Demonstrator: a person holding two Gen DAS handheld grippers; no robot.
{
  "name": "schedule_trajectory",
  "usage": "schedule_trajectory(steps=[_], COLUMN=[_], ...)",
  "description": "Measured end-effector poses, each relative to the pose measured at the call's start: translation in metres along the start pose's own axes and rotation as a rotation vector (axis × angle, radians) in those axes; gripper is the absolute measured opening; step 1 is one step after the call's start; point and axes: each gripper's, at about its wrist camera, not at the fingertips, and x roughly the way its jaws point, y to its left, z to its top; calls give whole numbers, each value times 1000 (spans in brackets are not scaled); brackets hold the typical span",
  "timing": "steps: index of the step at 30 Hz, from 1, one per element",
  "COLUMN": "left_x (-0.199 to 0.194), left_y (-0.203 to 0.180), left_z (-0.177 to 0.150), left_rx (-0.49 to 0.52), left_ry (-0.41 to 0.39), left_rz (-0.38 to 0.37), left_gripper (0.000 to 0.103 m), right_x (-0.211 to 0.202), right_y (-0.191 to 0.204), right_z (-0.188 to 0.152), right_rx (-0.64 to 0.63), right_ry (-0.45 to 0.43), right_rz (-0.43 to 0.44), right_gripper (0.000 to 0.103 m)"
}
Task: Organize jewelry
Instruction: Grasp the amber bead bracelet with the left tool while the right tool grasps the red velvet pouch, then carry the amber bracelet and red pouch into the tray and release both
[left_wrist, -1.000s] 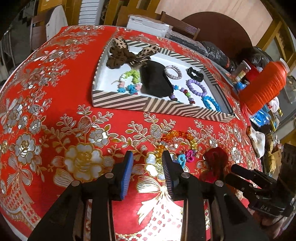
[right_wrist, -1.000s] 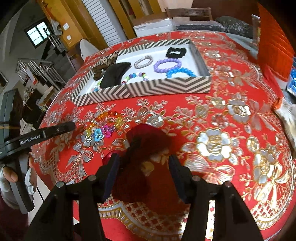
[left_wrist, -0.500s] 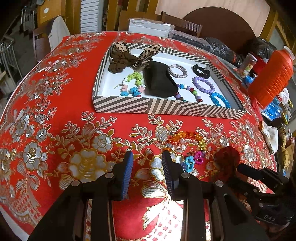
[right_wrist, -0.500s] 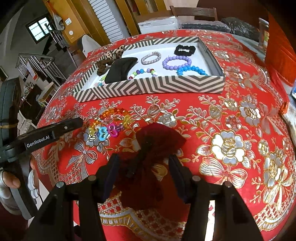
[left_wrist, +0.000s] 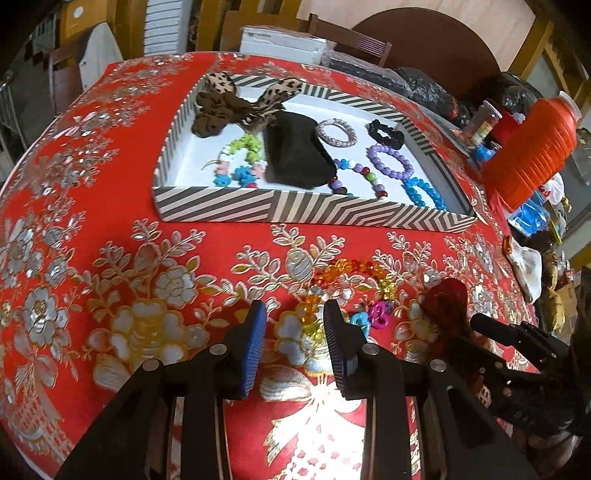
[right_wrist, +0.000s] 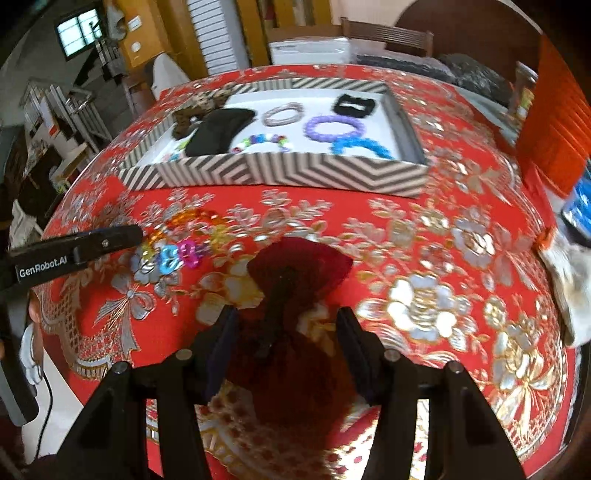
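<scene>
A striped tray (left_wrist: 314, 214) (right_wrist: 280, 173) holds several bracelets, a black pouch (left_wrist: 295, 155) and hair ties. A colourful bead bracelet (left_wrist: 351, 273) (right_wrist: 184, 236) lies on the red cloth in front of the tray. My left gripper (left_wrist: 293, 339) is open, its jaws on either side of the bracelet's near end. A dark red pouch (right_wrist: 291, 291) (left_wrist: 443, 295) lies to the right of the bracelet. My right gripper (right_wrist: 286, 347) is open, its jaws on either side of the pouch's lower part.
An orange ribbed jug (left_wrist: 532, 147) and clutter stand at the table's right edge. A white cloth bundle (right_wrist: 565, 280) lies at the right. Chairs and boxes stand behind the table. The table's front edge is close below both grippers.
Both grippers have moved forward towards the tray. The left jaws now reach the bracelet's near end. The red pouch sits deeper between the right jaws.
</scene>
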Motion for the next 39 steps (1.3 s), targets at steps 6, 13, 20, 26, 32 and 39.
schedule_trajectory(steps=[6,13,20,26,32,39], left_x=[11,24,25,2,-37,-72], left_y=[-12,-27,-30,-28,-33,-34], left_z=[7,12,12,15,28,50], left_rx=[66,160,176,124,139,149], left_ry=[18,16,6,-14,-87,-164], left_rz=[-1,60,27,-40,-46,-27], left_gripper=[19,19,0,0,0,0], right_x=[-2,8,8,-11,-31,-48], right_y=[-11,-1,1,-4,-10,-11], right_z=[0,4,2,3,10,15], right_rx=[95,63,10,3,15,11], right_ry=[-12,-35,-47,-87,-136,-177], right_rz=[106,65,38,56,76,88], right_gripper=[60,53,17,16,16,16])
